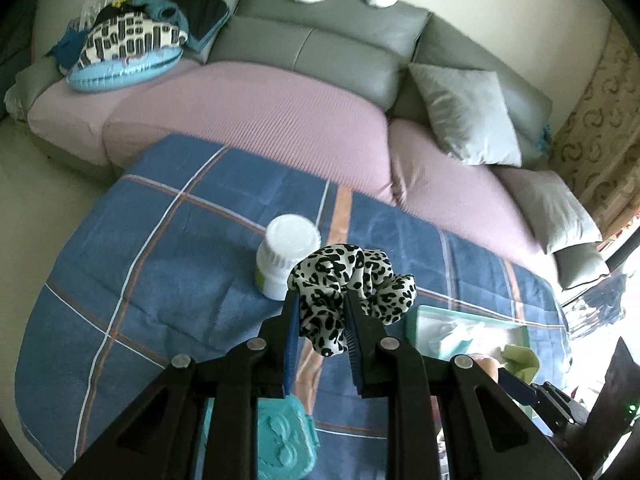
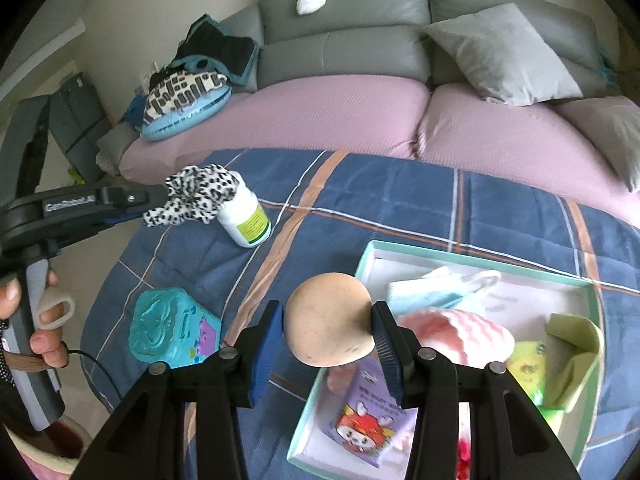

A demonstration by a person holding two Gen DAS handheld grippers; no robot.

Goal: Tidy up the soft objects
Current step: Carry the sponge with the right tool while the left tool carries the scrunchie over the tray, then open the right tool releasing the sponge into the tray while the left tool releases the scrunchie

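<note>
Both grippers were loaded: right gripper [image 2: 329,330] jaws clamped on beige ball [image 2: 329,320] beside the tray [image 2: 472,254], left gripper [image 1: 320,300] jaws pinching leopard scrunchie [image 1: 352,284], farther off.

On the blanket [image 2: 400,200] before the sofa [image 2: 340,112] the box [image 2: 372,256] lies at four o'clock — mask [image 2: 432,292] and booklet [image 2: 368,416] inside — the bottle [image 2: 244,216] at ten, the tin [image 2: 172,328] at eight, left of the box.
</note>
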